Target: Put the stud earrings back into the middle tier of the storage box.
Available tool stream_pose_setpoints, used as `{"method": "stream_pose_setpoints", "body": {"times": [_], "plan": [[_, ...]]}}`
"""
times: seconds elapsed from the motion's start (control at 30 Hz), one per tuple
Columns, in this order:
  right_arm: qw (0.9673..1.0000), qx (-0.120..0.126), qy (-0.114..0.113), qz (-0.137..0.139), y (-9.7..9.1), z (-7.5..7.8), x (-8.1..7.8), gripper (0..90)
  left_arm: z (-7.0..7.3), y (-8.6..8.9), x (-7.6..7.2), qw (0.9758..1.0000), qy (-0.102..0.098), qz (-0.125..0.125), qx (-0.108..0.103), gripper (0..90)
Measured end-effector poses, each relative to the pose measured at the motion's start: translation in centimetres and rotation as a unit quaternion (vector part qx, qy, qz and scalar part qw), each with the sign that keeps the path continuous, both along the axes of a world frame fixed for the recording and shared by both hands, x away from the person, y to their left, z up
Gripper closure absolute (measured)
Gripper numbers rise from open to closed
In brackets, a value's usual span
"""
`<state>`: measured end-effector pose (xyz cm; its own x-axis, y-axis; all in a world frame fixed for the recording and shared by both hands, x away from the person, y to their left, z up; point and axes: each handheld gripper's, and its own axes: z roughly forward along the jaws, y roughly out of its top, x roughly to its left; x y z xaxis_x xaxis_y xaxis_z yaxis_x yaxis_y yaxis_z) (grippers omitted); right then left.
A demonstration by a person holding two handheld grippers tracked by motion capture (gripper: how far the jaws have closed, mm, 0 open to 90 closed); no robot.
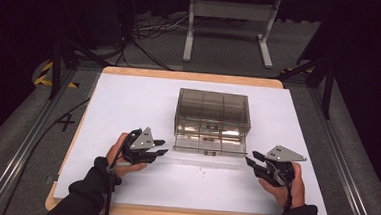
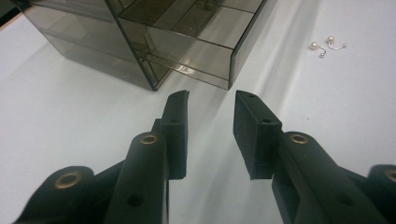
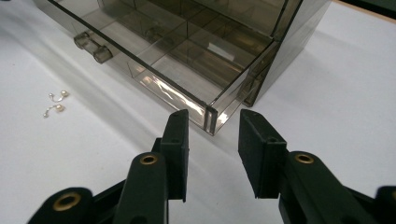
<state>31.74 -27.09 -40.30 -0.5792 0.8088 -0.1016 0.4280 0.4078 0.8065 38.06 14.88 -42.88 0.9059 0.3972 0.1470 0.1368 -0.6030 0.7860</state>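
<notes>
A smoky clear plastic drawer box (image 1: 212,113) stands mid-table, its bottom drawer (image 1: 207,146) pulled out toward me. The drawer's corner (image 3: 210,114) sits just ahead of my right gripper (image 3: 212,122), whose jaws stand open and empty. My left gripper (image 2: 211,103) is open too, pointing at the drawer's left side (image 2: 187,44). Two small pearl earrings (image 1: 202,171) lie on the white table in front of the drawer, also visible as earrings (image 2: 327,45) and earrings (image 3: 57,101). In the high view the left gripper (image 1: 160,146) and right gripper (image 1: 250,158) flank the drawer.
A white sheet (image 1: 128,103) covers the wooden table (image 1: 190,76). A cable (image 1: 52,129) trails off the left side. Beyond the table stand a grey metal frame (image 1: 229,19) and loose cables on the floor.
</notes>
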Motion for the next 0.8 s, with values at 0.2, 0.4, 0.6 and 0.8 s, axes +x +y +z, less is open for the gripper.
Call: {"method": "stream_pose_setpoints", "body": {"times": [0.2,0.4,0.6,0.8], "plan": [[0.9998,0.011,-0.015,-0.001,-0.4,0.6,-0.9,66.5,-0.1,1.0,-0.3,1.0000,-0.004,0.008,-0.003,58.7],[0.9994,0.021,-0.022,0.015,-0.3,1.1,-1.9,71.0,-0.4,2.3,-0.9,0.9997,-0.014,0.020,-0.010,52.7],[0.9988,0.019,-0.021,0.039,0.6,1.1,-2.3,74.9,-0.8,3.5,-1.5,0.9987,-0.016,0.040,-0.026,44.1],[0.9960,0.025,-0.028,0.081,1.8,0.8,-2.3,75.9,-1.5,4.5,-2.4,0.9973,-0.015,0.061,-0.037,31.5]]}}
